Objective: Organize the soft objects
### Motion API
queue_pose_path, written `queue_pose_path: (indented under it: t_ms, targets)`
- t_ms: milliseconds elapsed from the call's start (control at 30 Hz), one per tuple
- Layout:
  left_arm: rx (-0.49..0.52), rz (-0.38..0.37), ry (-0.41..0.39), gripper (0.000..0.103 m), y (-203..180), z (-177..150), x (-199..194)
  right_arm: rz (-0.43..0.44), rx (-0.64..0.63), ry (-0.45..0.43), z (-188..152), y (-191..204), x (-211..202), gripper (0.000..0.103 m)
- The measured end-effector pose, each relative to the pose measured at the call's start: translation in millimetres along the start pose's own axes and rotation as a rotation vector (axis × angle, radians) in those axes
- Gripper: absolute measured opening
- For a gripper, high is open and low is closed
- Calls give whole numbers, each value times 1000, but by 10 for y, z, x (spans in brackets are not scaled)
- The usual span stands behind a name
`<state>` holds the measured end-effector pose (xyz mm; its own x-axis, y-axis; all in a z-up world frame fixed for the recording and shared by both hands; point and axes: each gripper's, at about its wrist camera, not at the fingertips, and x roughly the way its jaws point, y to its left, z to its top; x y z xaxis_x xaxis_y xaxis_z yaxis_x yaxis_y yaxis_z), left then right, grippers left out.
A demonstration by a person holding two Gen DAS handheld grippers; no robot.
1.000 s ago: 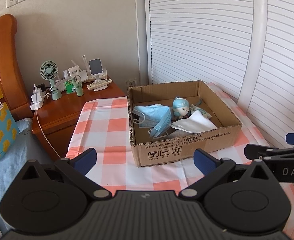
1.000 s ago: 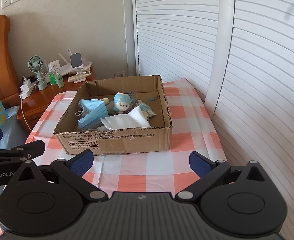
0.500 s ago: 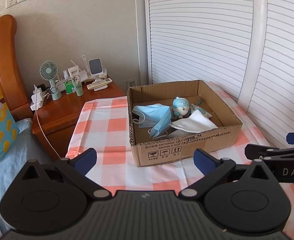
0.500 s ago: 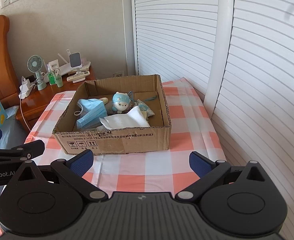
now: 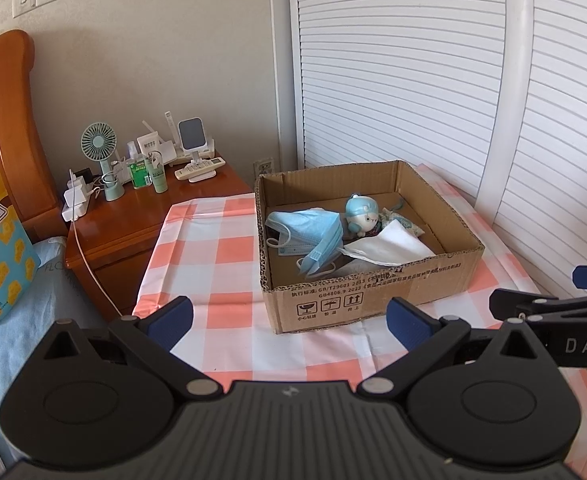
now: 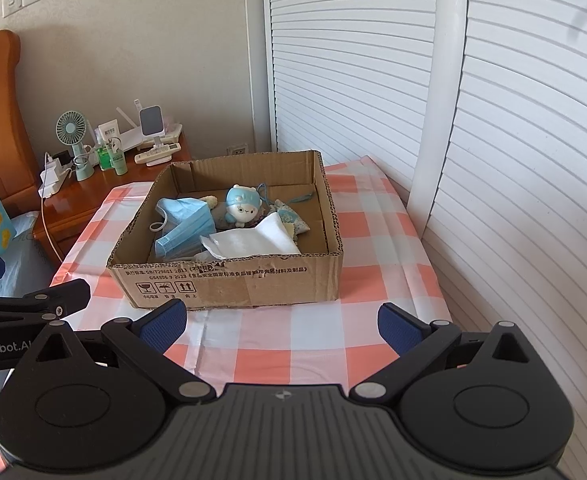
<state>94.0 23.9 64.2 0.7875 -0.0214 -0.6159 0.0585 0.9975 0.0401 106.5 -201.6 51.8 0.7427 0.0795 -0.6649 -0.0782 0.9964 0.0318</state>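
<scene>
One cardboard box [image 6: 229, 280], one doll [image 6: 243, 210], one cloth [image 6: 253, 240], several masks [image 6: 185, 220].

The open brown cardboard box [image 6: 229, 284] hides, behind its near wall, the lower edges of the pale blue pleated face masks [image 6: 187, 222] and the white folded cloth [image 6: 253, 240]. Behind that cloth, a small patterned fabric pouch [image 6: 291, 216] shows only partly (its print is too small to read).

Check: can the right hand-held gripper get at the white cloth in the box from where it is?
Probably yes. The right hand-held gripper is open and empty, short of the cardboard box. The white cloth lies on top by the near wall, uncovered; it only needs to clear that wall from above.
</scene>
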Motion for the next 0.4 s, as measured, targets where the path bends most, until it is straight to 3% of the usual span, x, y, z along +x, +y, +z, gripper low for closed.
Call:
queue_pose_path:
  t_ms: [400]
  targets:
    - [0,-2,1,102,4,-3,-1,2,-2,-1,1,5,-14,103]
